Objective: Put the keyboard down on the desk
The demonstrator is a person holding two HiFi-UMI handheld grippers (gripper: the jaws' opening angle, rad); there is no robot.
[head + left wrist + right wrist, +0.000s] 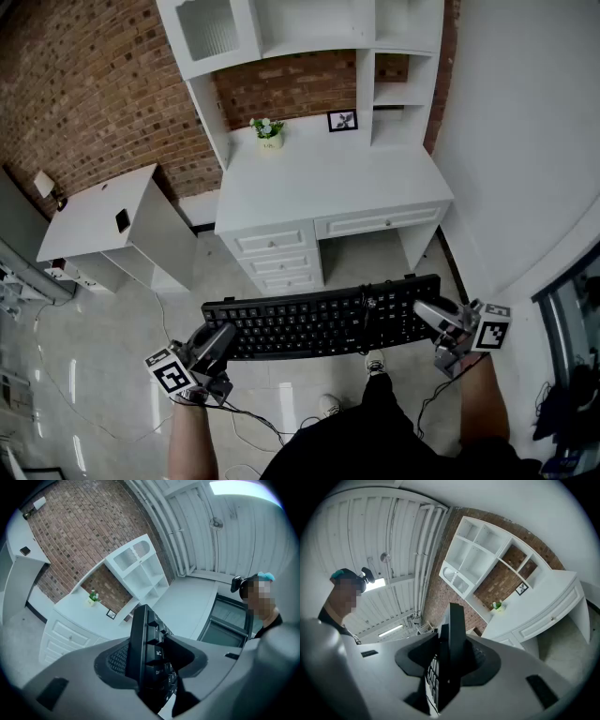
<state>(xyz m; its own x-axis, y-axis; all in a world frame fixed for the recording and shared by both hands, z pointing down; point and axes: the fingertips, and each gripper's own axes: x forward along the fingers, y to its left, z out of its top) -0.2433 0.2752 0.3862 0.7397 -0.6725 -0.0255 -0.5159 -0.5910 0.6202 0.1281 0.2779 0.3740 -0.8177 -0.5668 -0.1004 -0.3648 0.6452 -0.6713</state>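
A black keyboard (pixel 323 319) hangs level in the air in front of me, well short of the white desk (pixel 328 178). My left gripper (pixel 217 341) is shut on the keyboard's left end, and my right gripper (pixel 433 316) is shut on its right end. In the left gripper view the keyboard (pixel 147 653) stands edge-on between the grey jaws, keys facing right. The right gripper view shows the keyboard (pixel 451 653) edge-on too, clamped between the jaws. The desk's top is bare across its front and middle.
A small potted plant (pixel 269 132) and a picture frame (pixel 342 120) stand at the desk's back, under white shelves (pixel 281 28). A low white cabinet (pixel 103 225) stands to the left against the brick wall. Cables (pixel 253 417) trail on the tiled floor by my feet.
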